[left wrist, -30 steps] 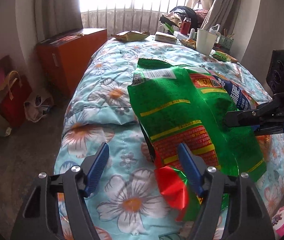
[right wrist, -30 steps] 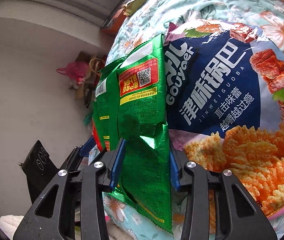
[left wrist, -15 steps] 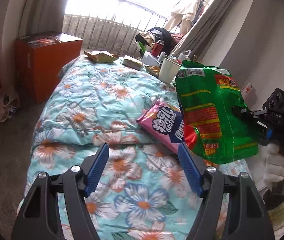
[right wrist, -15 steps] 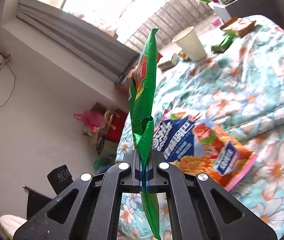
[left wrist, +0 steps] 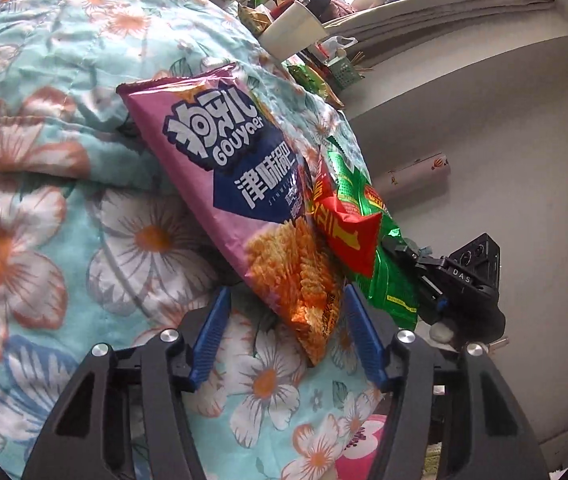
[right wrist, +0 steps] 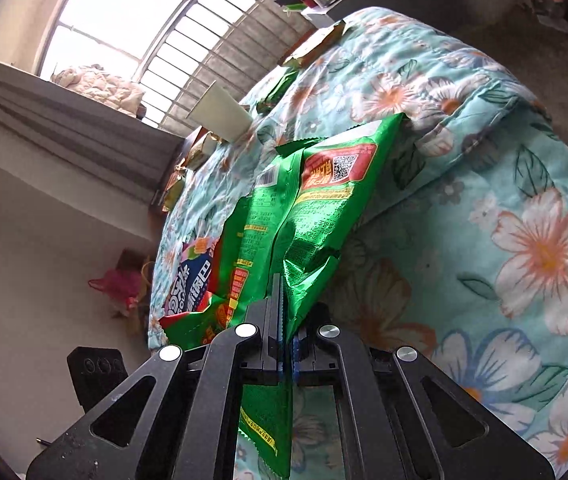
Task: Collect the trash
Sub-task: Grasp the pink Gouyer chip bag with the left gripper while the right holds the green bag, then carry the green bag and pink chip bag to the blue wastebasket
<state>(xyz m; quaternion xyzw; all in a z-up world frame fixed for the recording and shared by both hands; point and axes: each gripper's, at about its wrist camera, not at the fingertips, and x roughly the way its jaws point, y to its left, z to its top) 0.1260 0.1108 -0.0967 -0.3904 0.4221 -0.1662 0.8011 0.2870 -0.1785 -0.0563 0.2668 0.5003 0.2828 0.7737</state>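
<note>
Your right gripper [right wrist: 286,316] is closed tight on the green snack bag [right wrist: 316,208], and the crumpled foil passes between its blue pads and hangs down below them. The bag is lifted off the floral quilt [right wrist: 524,160], near the quilt's foot edge. Your left gripper [left wrist: 284,328] has just been closing and now stands half open, with the lower corner of the pink and blue snack bag [left wrist: 243,184] between its fingers; the pads do not press it yet. This bag lies slanted on the quilt near the same edge, touching the green bag. A white paper cup [left wrist: 292,32] stands further up the quilt, near its wall-side edge, among other small wrappers.
</note>
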